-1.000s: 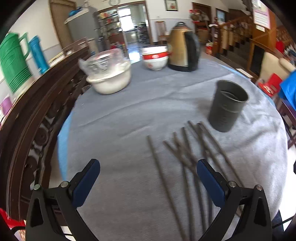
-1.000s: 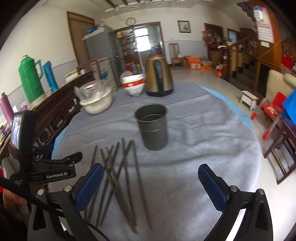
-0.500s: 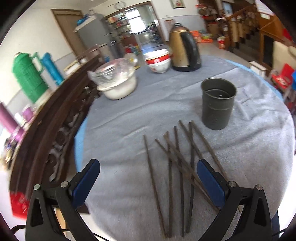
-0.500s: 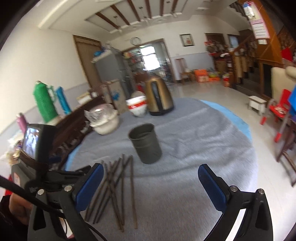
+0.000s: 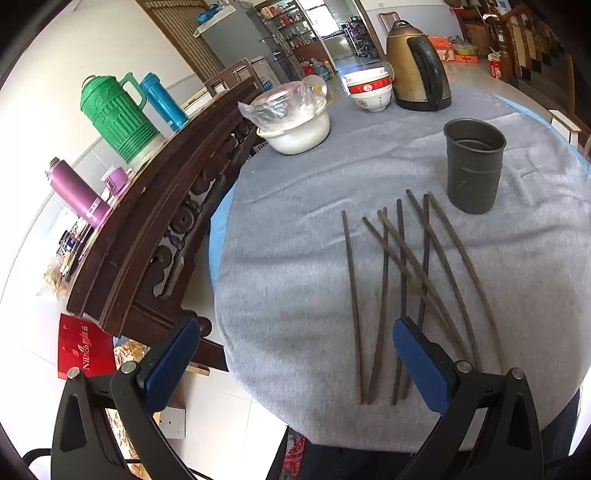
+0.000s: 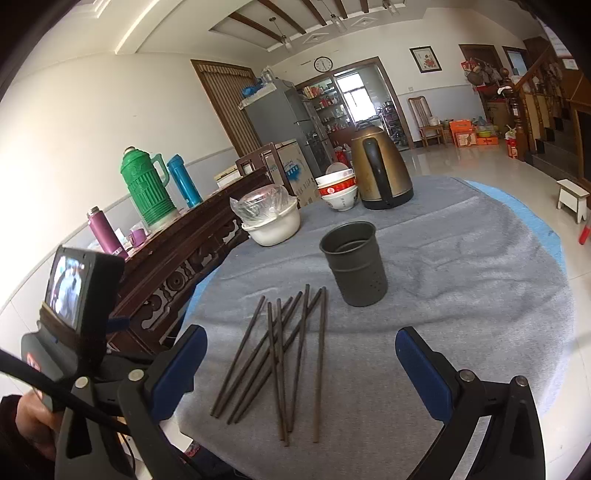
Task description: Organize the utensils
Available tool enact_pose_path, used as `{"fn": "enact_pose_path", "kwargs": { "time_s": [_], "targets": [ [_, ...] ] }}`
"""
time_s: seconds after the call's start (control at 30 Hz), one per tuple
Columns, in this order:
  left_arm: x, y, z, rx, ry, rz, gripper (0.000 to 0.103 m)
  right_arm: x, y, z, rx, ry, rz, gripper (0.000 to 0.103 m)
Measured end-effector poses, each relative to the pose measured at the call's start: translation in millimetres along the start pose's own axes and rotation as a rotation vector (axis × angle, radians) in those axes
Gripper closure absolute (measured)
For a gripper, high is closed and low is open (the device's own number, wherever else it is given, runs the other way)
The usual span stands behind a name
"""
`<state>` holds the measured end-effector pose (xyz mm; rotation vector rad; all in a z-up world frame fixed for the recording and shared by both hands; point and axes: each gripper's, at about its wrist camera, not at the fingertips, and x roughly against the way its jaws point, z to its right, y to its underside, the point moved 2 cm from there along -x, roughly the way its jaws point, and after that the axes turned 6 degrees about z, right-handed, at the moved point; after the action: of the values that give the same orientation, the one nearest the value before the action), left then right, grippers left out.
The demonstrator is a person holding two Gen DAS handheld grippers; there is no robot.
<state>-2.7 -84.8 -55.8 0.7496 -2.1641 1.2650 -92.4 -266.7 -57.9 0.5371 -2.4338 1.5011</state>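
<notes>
Both the left gripper (image 5: 295, 363) and right gripper (image 6: 301, 373) gaped wide and empty above the thin, stiff, light, probably slippery chopsticks (image 6: 284, 354) at lower centre, best pinched mid-length for the dark perforated holder (image 6: 354, 263).

White walls (image 6: 92, 122) rise to a beamed ceiling (image 6: 295, 22) with a clock (image 6: 323, 64) over a bright doorway (image 6: 354, 99). A grey fridge (image 6: 284, 118) stands by a brown door (image 6: 225, 99), a carved sideboard (image 6: 184, 258) runs along the left, and stairs (image 6: 554, 122) climb at right above glossy tile floor (image 6: 480, 162).
</notes>
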Motion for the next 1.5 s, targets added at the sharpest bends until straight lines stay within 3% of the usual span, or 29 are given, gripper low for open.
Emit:
{"fn": "enact_pose_path", "kwargs": {
  "time_s": [0.43,0.7,0.8,0.9,0.97,1.03,1.07,1.23,1.5],
  "targets": [
    [-8.2,20.2,-43.7,0.060,0.095,0.044,0.000,6.5,12.7,-49.2,0.024,0.076,-0.003,0.000],
    [-24.6,26.3,-61.8,0.104,0.254,0.017,0.000,-2.9,11.1,-76.9,0.072,0.137,-0.036,0.003],
    [-42.8,25.4,-62.1,0.132,0.342,-0.050,0.000,-21.6,5.8,-70.8,0.076,0.168,-0.086,0.012],
    [-62.8,19.9,-62.1,0.166,0.404,-0.098,0.002,-55.4,-1.5,-53.6,0.047,0.176,-0.165,0.033],
    [-77.0,14.3,-60.6,0.197,0.445,-0.127,0.011,-86.9,-5.4,-37.5,-0.004,0.173,-0.235,0.051],
    [-92.8,8.0,-57.5,0.214,0.477,-0.162,0.028,-111.9,-6.6,-27.6,-0.025,0.161,-0.266,0.059],
    [-101.2,4.3,-56.0,0.227,0.494,-0.176,0.031,-128.7,-6.8,-23.4,-0.013,0.168,-0.284,0.064],
    [-144.9,-19.5,-43.7,0.275,0.566,-0.258,0.049,-186.3,-2.1,-8.7,0.024,0.224,-0.369,0.068],
    [-196.7,-55.6,-13.5,0.250,0.606,-0.325,0.050,-230.9,10.4,7.0,0.050,0.285,-0.485,0.072]
  ]
}}
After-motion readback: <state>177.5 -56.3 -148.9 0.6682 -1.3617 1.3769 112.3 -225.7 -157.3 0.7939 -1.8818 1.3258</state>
